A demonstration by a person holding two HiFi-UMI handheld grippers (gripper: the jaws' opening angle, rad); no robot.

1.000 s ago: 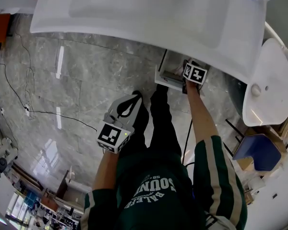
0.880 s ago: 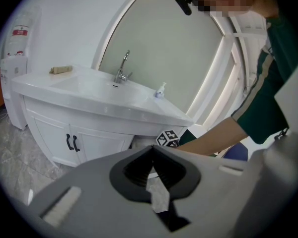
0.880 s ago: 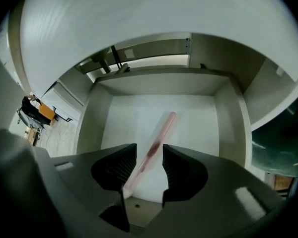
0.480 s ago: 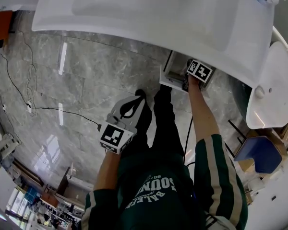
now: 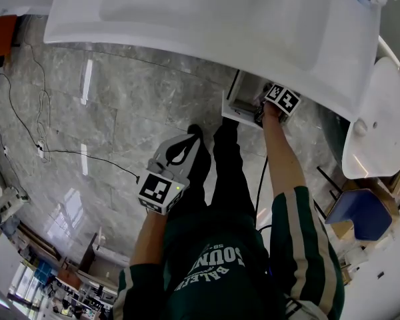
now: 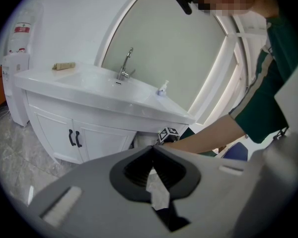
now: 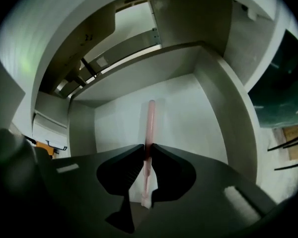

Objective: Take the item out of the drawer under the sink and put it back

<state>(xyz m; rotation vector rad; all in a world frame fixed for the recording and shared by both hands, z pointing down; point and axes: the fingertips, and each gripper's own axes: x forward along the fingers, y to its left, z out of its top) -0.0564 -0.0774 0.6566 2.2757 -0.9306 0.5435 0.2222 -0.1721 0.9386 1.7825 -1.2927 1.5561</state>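
Note:
The white drawer [image 5: 235, 107] stands pulled out under the sink [image 5: 213, 19]. My right gripper [image 5: 263, 110] reaches into it from the front, its tips partly hidden by the basin's edge. In the right gripper view a thin pink stick [image 7: 151, 120] lies along the drawer's pale floor [image 7: 193, 108]. The right gripper [image 7: 148, 150] has its jaws closing, and the tips pinch the stick's near part. My left gripper [image 5: 189, 136] hangs over the tiled floor, clear of the drawer. In its own view the left gripper [image 6: 152, 148] is shut with nothing in it.
A white toilet [image 5: 380, 119] stands right of the sink, with a blue object [image 5: 360, 212] in front of it. A thin cable [image 5: 67, 153] runs across the grey marble floor at left. The cabinet doors [image 6: 74, 135] left of the drawer are closed. The person's legs stand between both grippers.
The right gripper has edged a little further right and deeper under the basin's edge. The left gripper has barely moved.

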